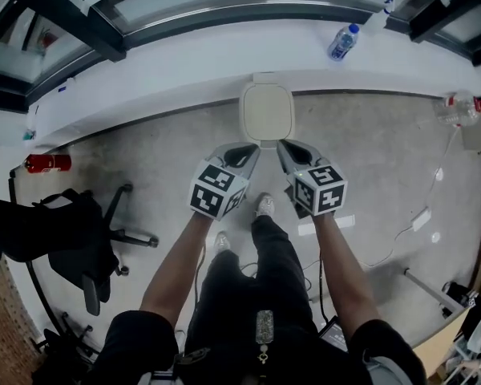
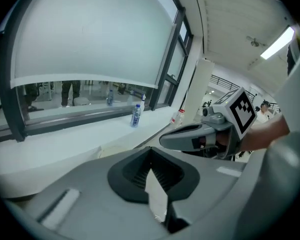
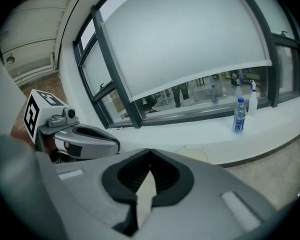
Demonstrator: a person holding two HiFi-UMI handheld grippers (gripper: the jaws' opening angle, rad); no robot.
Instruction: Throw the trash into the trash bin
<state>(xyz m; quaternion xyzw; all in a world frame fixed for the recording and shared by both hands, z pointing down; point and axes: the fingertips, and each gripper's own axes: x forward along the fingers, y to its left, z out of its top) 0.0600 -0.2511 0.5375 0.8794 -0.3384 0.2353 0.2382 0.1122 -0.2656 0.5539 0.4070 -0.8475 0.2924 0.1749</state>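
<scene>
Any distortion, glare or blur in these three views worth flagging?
Head view: fisheye bends the window ledge into an arc. Left gripper view: black corners, ceiling light strip glares. Right gripper view: black corners, bright blind, near jaws soft.

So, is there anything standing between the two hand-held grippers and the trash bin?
Nothing visible. In the head view the left hand-held gripper and the right hand-held gripper, both shut and empty, point at the trash bin, with nothing between them and it. However, the bin's cream lid looks closed over the opening.
</scene>
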